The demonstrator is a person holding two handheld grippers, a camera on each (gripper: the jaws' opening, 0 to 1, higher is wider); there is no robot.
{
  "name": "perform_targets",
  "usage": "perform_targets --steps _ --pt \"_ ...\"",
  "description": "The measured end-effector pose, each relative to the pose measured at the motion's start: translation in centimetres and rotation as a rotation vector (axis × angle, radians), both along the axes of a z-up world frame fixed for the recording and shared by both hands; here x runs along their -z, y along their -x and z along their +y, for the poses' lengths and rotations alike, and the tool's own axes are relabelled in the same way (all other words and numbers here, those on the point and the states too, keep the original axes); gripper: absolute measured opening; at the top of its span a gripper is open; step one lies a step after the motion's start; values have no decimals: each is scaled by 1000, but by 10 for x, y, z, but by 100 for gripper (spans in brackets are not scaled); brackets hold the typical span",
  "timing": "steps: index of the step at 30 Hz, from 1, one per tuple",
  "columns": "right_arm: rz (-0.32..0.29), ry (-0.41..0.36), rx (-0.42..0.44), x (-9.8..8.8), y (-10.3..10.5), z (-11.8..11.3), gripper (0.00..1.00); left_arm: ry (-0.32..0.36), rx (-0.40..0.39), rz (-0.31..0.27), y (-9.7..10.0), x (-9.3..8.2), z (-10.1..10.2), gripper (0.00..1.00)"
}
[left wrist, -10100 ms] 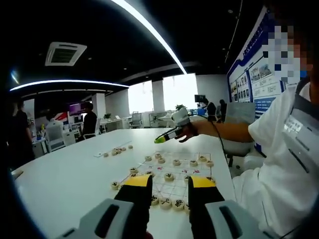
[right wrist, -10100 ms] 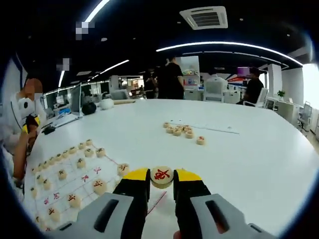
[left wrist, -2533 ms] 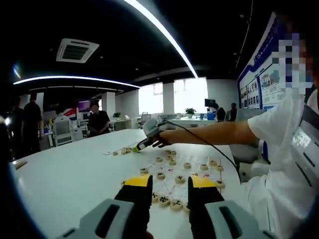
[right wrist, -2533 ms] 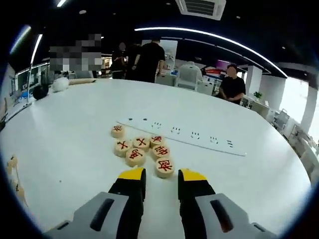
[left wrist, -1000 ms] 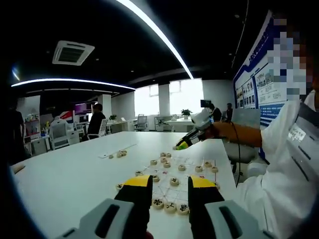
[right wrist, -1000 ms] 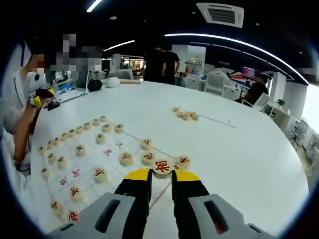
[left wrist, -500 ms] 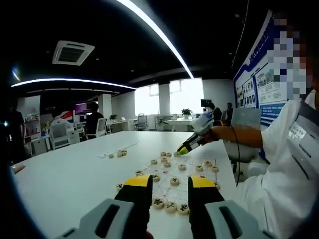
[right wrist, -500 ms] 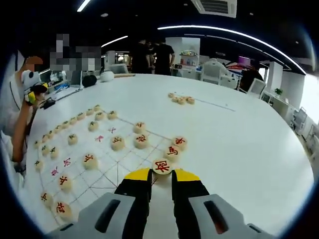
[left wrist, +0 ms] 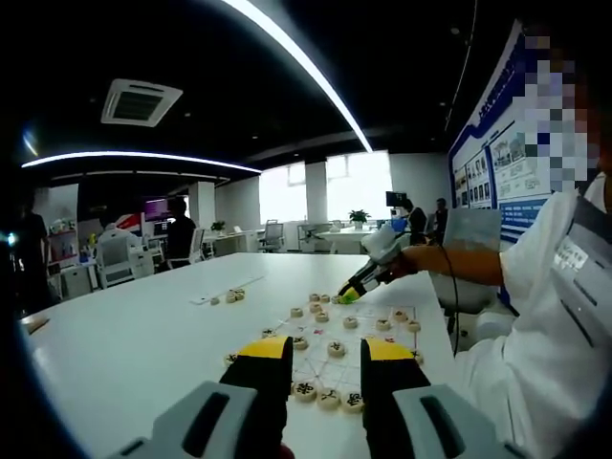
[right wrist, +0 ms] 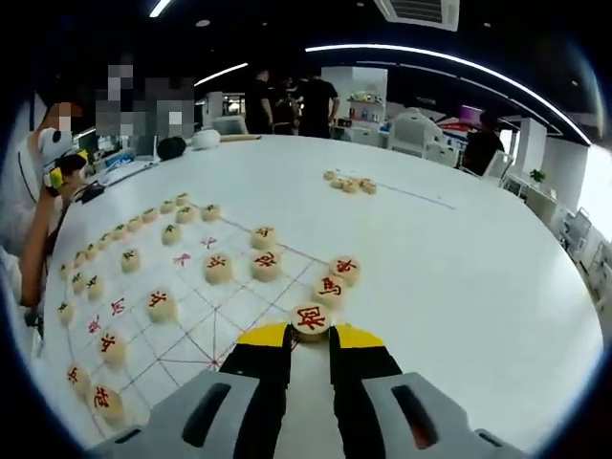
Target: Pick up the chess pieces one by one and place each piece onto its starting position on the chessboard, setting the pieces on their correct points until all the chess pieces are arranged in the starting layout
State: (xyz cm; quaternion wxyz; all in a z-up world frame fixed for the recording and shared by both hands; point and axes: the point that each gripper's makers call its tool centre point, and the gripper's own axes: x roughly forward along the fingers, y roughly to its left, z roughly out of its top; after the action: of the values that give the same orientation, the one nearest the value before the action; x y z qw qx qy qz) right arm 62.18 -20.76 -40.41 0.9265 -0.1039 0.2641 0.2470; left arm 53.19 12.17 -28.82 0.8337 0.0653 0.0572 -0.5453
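In the right gripper view my right gripper [right wrist: 309, 337] is shut on a round wooden chess piece with a red character [right wrist: 310, 318], low over the near edge of the chessboard [right wrist: 196, 330]. Two red pieces [right wrist: 330, 287] lie just beyond it in the same line. More red and black pieces stand on the board's points. A small pile of loose pieces [right wrist: 349, 183] lies farther out on the white table. In the left gripper view my left gripper [left wrist: 325, 352] is open above the board's near row of black pieces [left wrist: 325, 393]. The right gripper [left wrist: 352, 290] reaches over the far side.
A white strip [right wrist: 413, 197] lies beside the loose pile. The person's arm [left wrist: 449, 260] stretches over the board's right side. The left gripper [right wrist: 55, 175] appears at the far left of the right gripper view. Other people, chairs and desks stand beyond the table's far edge.
The right gripper has carried the red piece from above the board down to its near edge, next to two red pieces. The left gripper has stayed put and open.
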Motion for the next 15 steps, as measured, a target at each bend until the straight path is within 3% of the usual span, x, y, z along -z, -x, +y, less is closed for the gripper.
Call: perform_targets --steps 3,6,15 --pt "1 -11 1 0 1 0 23 0 -1 1 0 0 0 30" --pt "3 -20 -6 0 5 1 38 -2 1 2 0 1 -1 30" --pt "-33 -127 -3 -25 11 8 53 -1 4 2 1 0 -2 30"
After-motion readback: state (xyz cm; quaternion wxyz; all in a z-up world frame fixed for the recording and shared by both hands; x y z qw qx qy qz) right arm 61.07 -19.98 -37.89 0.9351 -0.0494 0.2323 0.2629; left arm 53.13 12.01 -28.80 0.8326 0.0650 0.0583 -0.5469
